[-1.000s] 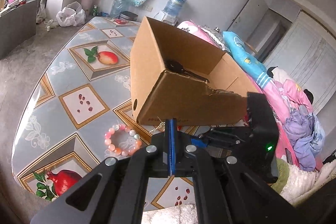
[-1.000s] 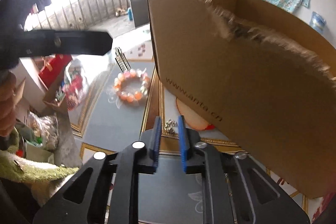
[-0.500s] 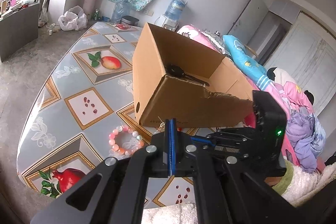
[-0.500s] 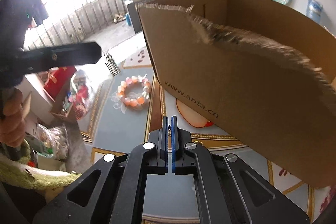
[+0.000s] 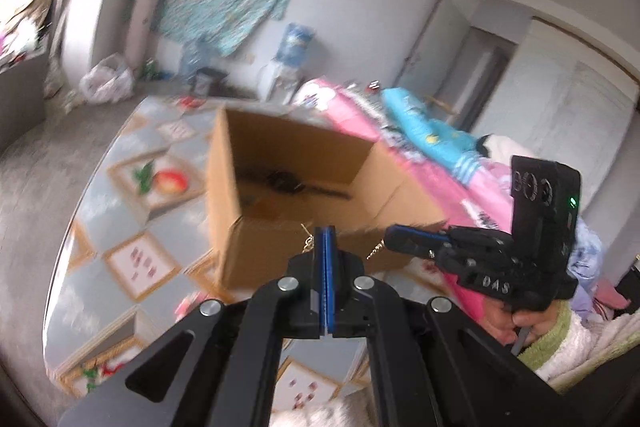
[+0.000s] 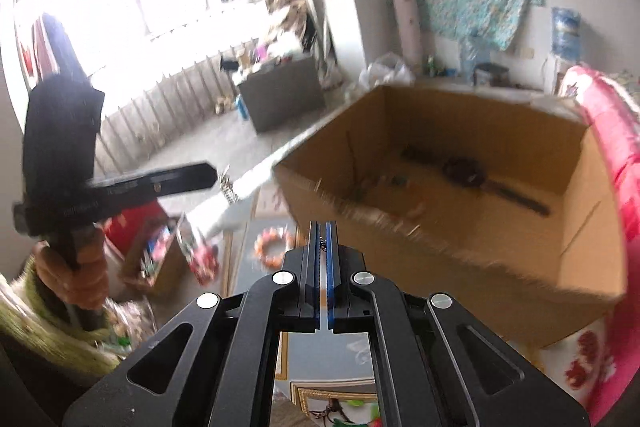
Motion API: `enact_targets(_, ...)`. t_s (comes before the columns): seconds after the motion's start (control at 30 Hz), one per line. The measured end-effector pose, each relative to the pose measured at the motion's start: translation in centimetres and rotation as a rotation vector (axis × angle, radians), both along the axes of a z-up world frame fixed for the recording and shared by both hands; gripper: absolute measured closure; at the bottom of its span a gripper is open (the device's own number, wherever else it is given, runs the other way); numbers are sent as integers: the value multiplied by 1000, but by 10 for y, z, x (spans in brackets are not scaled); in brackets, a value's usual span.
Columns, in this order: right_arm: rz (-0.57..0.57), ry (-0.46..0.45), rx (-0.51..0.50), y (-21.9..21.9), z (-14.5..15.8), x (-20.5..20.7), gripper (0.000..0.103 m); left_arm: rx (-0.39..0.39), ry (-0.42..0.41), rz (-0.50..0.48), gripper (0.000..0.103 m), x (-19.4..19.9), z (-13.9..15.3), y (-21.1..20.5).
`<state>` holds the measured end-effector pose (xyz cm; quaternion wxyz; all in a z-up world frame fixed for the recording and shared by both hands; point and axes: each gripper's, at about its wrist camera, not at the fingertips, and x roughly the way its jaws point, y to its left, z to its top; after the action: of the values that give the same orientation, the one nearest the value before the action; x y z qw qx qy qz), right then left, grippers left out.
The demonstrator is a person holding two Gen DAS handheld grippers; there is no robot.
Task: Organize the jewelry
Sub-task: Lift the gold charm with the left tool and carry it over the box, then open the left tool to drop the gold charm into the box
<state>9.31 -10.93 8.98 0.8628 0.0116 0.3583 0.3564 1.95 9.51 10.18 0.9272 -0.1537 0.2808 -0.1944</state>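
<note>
On the left of the left wrist view, the desk [image 5: 96, 227] shows its grey cloth printed with fruit tiles. The open cardboard box [image 5: 280, 195] stands on it, with a dark, long object [image 5: 296, 185] lying on the box floor; blur keeps it from being identified. In front of the box's near wall the left gripper [image 5: 326, 247] has its 2 blue fingers [image 5: 322, 267] clenched on a thin gold chain [image 5: 307, 241], a short piece of which sticks out beside the tips. Further right, the right gripper [image 5: 394, 237] reaches in sideways, fingers pressed together, with another gold bit [image 5: 376, 251] hanging at its tip, just in front of the box wall. A hand [image 5: 516, 315] in a green and white fluffy sleeve holds its handle. Pink and blue bedding [image 5: 432, 139] lies behind.

In the right wrist view, the left gripper [image 6: 208, 175] crosses the left side, with small gold links [image 6: 227, 189] dangling at its tip above the desk. A pink and orange bead bracelet [image 6: 274, 247] rests on the desk, just beside the box's near corner. At centre, the right gripper [image 6: 323, 239] has its fingers clamped on a fine chain [image 6: 321, 246] caught between the pads. To the right, the box [image 6: 460, 259] shows its frayed near edge.
</note>
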Motion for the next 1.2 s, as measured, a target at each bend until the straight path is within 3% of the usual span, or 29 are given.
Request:
enact_targets(0.13, -67, -2, 18, -29, 22, 24, 102, 1, -30, -74, 103, 27, 20, -17)
enact_targets(0.23, -109, 45, 4, -40, 23, 49, 102, 3, 8, -116, 103, 62, 24, -32)
enact_targets(0.53, -174, 227, -132, -52, -12, 131, 102, 0, 317, -214, 103, 190, -11, -69)
enact_targets(0.67, -175, 267, -163, -58, -26, 149, 102, 54, 412, -202, 103, 229, -31, -86)
enact_targets(0.8, -187, 298, -175, -66, -31, 159, 98, 107, 495, -180, 101, 252, -47, -97)
enact_targets(0.87, -198, 303, -165, -71, -31, 161, 98, 132, 527, -166, 89, 260, -54, -102)
enact_targets(0.9, -203, 302, -151, -73, -30, 161, 98, 134, 532, -160, 83, 260, -56, -103)
enact_targets(1.2, -227, 283, -120, -86, -23, 157, 97, 124, 529, -153, 75, 256, -57, -103)
